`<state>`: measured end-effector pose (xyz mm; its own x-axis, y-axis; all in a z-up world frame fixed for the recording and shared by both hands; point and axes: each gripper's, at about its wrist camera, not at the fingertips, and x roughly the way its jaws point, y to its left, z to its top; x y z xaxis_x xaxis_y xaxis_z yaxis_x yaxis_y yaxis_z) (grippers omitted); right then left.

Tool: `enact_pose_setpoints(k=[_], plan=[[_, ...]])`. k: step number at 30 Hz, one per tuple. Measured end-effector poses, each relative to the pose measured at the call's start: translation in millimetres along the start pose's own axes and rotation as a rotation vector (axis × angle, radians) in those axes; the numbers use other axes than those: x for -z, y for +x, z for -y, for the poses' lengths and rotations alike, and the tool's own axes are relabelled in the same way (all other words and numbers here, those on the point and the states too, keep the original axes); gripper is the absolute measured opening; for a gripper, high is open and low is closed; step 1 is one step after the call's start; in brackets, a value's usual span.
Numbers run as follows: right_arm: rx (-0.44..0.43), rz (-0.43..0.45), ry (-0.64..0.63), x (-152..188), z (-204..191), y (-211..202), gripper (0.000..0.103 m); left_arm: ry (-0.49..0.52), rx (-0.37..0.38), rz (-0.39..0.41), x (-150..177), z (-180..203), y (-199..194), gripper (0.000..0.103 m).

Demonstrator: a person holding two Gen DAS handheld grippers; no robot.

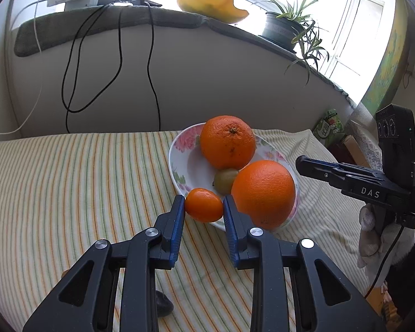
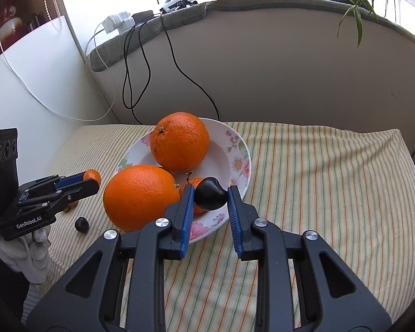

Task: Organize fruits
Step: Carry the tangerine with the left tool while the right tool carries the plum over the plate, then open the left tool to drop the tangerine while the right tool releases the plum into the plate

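I have the left gripper (image 1: 204, 206) clamped on a small orange mandarin (image 1: 204, 205) and the right gripper (image 2: 210, 193) on a dark glossy cherry (image 2: 210, 193), both above the floral white plate's (image 2: 239, 144) near rim. Next: lower and release each into bare spots.

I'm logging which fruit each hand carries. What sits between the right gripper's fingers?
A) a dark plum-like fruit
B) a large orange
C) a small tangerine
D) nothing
A: in the right wrist view the right gripper is shut on the dark fruit over the plate, while the small tangerine sits in the left gripper.
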<state>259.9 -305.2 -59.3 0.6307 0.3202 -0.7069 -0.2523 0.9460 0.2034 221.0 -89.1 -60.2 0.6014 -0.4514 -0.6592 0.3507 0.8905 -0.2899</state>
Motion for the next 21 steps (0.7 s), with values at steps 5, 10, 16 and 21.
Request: enact_pose_setpoints(k=[5, 10, 16, 21], plan=[[0.001, -0.008, 0.014, -7.4, 6.0, 11.1, 0.025, 0.009, -0.003, -0.008, -3.3, 4.1, 7.5, 0.026], [-0.007, -0.015, 0.019, -10.9, 7.6, 18.5, 0.025, 0.011, -0.003, -0.010, -5.9, 4.1, 9.8, 0.026], [-0.012, -0.018, 0.034, -11.9, 10.6, 20.5, 0.026, -0.002, 0.008, -0.010, -9.4, 2.9, 10.9, 0.026], [-0.022, -0.015, 0.046, -12.7, 12.9, 19.0, 0.026, 0.004, 0.009, -0.013, -10.4, 5.0, 11.8, 0.027]])
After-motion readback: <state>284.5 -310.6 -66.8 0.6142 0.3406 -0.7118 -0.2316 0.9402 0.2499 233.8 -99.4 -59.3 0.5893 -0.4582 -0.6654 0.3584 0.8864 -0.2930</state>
